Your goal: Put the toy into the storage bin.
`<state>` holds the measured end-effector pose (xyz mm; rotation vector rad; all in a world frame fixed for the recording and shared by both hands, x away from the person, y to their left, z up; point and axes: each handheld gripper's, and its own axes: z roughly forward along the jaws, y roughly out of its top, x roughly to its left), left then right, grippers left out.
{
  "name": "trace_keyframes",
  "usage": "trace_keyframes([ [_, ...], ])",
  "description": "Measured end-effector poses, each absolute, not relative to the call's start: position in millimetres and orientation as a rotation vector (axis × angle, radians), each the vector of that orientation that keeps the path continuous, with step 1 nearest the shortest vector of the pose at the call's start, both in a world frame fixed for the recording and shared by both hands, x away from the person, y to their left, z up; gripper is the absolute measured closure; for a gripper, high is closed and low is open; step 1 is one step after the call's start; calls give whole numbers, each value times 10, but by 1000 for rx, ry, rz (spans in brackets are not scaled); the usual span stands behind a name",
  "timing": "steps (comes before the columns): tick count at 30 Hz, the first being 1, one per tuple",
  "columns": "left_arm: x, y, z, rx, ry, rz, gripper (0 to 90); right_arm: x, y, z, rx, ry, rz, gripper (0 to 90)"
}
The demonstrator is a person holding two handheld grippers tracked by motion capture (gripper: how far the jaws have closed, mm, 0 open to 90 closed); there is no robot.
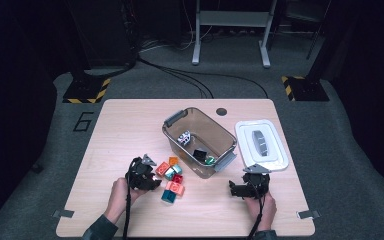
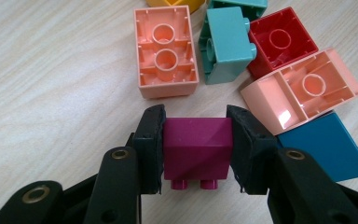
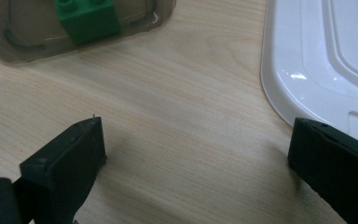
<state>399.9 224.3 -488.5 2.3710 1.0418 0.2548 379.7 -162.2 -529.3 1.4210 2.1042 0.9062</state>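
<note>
My left gripper (image 2: 196,126) is shut on a magenta brick (image 2: 196,147), which lies with its studs toward the camera and both pads pressed against its sides. Just beyond it lie a pink brick (image 2: 166,51), a teal brick (image 2: 226,44), a red brick (image 2: 282,42), a second pink brick (image 2: 303,91) and a blue brick (image 2: 326,147). In the high view the left gripper (image 1: 145,175) sits at the left of this pile (image 1: 172,180). My right gripper (image 3: 196,140) stands open over bare table, near the front right (image 1: 250,186).
A clear plastic bin (image 1: 172,132) stands mid-table with a green brick (image 3: 88,16) and other pieces inside. Its white lid (image 1: 262,145) lies to the right, close to the right gripper. A small round hole (image 1: 221,111) marks the table's far edge.
</note>
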Motion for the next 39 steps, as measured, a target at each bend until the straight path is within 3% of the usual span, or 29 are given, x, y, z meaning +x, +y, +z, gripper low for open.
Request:
trace_keyframes([
  [39,4327,2382,-4209,2296,1012,369,590,3801,-1626,-5294,1402,2131,898,10],
])
